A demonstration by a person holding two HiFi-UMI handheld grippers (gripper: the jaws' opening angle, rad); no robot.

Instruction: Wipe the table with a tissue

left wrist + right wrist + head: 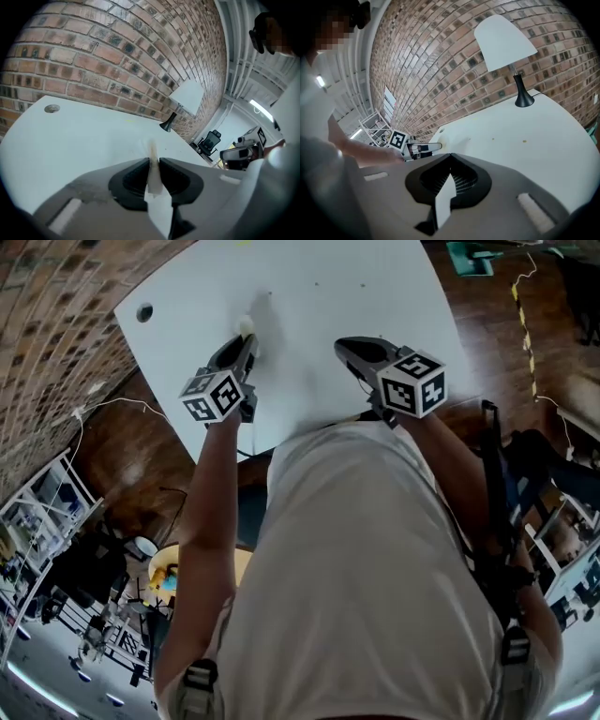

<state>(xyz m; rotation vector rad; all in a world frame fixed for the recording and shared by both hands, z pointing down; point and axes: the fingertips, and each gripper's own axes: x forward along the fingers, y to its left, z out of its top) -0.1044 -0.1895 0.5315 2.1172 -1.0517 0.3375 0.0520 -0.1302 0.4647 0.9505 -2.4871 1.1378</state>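
White tissue: a small crumpled wad, squeezed to a thin creased strip in the tongs' grip, low over the white bench left of its middle.
Left tongs: clenched on the tissue and angled down, likely to press it flat for wiping.
Right tongs: closed and empty by the near edge, apparently idle.

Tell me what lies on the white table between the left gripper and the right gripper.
Nothing: in the head view the white tabletop between the left gripper and the right gripper is bare.
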